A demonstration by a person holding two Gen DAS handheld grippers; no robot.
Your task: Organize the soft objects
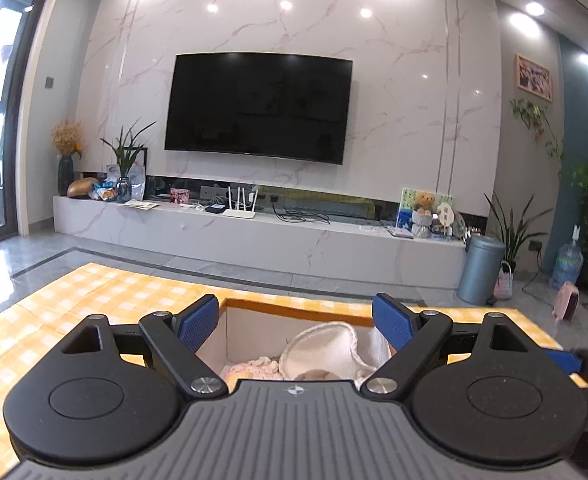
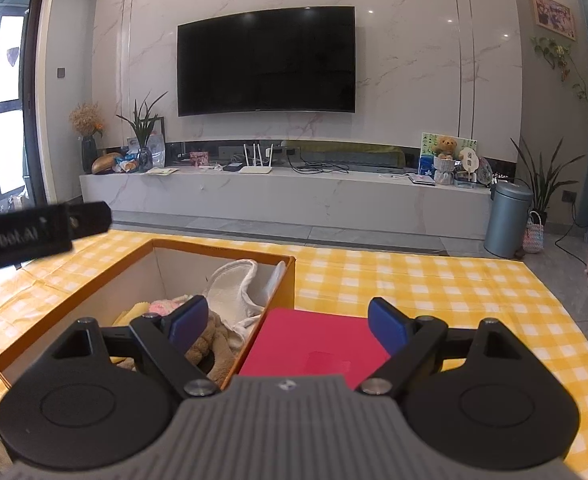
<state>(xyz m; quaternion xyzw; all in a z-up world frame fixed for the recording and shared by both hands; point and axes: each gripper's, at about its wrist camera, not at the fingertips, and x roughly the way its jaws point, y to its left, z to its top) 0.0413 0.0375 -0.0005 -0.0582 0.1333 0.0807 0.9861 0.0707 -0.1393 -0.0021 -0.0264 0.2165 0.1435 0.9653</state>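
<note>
An open orange cardboard box (image 2: pixel 93 280) stands on the yellow checked cloth. Inside lie a white fluffy cloth (image 2: pixel 233 292), a pink soft piece (image 2: pixel 163 306), a yellow piece (image 2: pixel 133 312) and a brown plush toy (image 2: pixel 217 350). In the left wrist view the box rim (image 1: pixel 294 306) shows, with the white cloth (image 1: pixel 326 344) and the pink piece (image 1: pixel 253 368) inside. My left gripper (image 1: pixel 296 320) is open and empty above the box. My right gripper (image 2: pixel 289 320) is open and empty over the box's right wall and a red flat lid (image 2: pixel 314 340).
The yellow checked cloth (image 2: pixel 414 280) covers the table. The left gripper's black body (image 2: pixel 33 228) juts in at the left of the right wrist view. Beyond the table are a grey floor, a marble TV bench (image 2: pixel 294 196) and a grey bin (image 2: pixel 506 220).
</note>
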